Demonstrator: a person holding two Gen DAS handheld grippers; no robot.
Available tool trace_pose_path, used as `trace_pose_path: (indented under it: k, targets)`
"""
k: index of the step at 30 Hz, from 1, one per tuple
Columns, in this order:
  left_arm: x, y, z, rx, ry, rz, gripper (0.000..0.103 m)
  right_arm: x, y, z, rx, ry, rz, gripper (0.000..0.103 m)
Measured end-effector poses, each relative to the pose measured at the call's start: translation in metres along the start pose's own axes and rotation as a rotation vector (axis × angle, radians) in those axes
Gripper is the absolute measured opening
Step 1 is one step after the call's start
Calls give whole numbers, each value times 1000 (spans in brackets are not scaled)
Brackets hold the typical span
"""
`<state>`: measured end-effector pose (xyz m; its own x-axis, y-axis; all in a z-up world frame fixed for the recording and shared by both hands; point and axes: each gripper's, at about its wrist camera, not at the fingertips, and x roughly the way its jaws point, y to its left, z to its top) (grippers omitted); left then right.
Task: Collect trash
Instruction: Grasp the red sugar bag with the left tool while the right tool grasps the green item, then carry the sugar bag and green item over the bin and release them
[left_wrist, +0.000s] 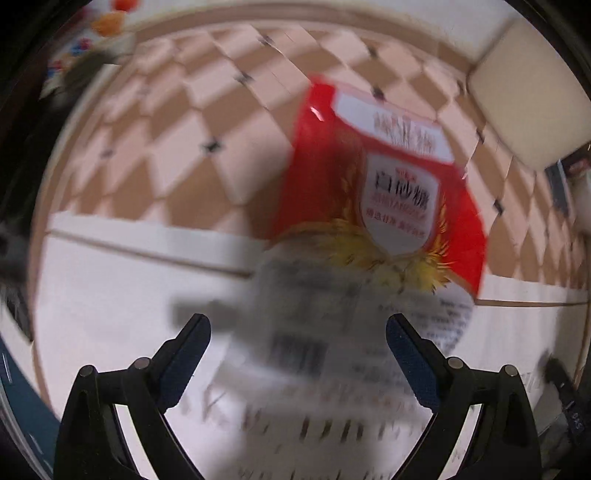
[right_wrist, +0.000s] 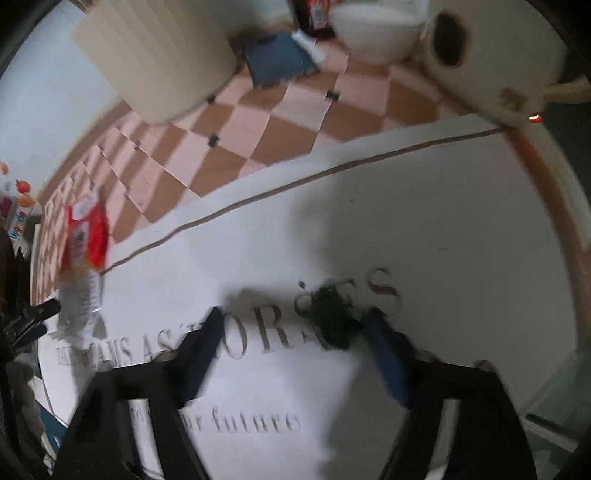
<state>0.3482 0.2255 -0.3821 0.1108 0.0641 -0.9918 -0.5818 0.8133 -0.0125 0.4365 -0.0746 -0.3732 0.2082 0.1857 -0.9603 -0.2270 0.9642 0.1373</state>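
Observation:
A red and clear sugar bag (left_wrist: 369, 184) lies flat, half on the checkered floor and half on a white mat. My left gripper (left_wrist: 298, 325) hangs over the bag's clear printed end, pointing straight down, open, and its pads are not touching the bag. In the right wrist view the same bag (right_wrist: 85, 236) is at the far left, with dark fingers (right_wrist: 40, 312) of the left gripper beside it. A small dark-green scrap (right_wrist: 332, 319) lies on the mat between the fingers of my right gripper (right_wrist: 293, 317), close to the right-hand one. The right jaws stand apart. Both views are blurred.
The white mat (right_wrist: 424, 229) carries large printed letters and a brown border line. Beyond it are the tiled floor (right_wrist: 258, 122), a cream bin or cabinet (right_wrist: 155, 55), a blue bath mat (right_wrist: 280, 59) and a toilet base (right_wrist: 376, 33). Colourful items (left_wrist: 110, 22) sit at the far edge.

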Motion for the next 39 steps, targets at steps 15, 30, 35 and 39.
trace_pose_path:
  k: [15,30,35,39]
  targets:
    - [-66,-6,-26,59,-161,27,7,8,28,3,-134,-51,55,29]
    - [-178,33,-206,153,-306,-71,7,-128,37,-100,-69,-201,183,28]
    - [-143,70,-309,186,-144,-56,7,-146,35,-209,-33,-126,196,28]
    - [-75,83,-369,174,62,-57,7,-118,27,-284,-23,5,182,28]
